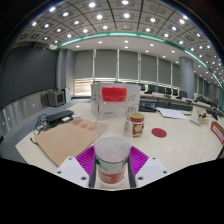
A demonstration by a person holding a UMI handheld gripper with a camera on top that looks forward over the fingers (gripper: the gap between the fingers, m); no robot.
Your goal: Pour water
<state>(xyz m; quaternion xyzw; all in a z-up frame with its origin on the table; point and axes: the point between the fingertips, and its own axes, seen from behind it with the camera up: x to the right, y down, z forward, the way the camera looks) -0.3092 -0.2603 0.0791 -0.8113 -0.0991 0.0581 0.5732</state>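
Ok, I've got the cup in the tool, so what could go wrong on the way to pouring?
The clear cup sits between the pink pads; I can't tell how firmly they press it, so it might slip when tipped. It is held over the brown mat, and a spill would probably land there. The paper cup stands beyond the tool, beside a red coaster; a wide pour could miss it.

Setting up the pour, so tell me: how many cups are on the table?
2: a clear cup between the tongs, and a patterned paper cup beyond them, beside a red lid. Others may be hidden behind the container.
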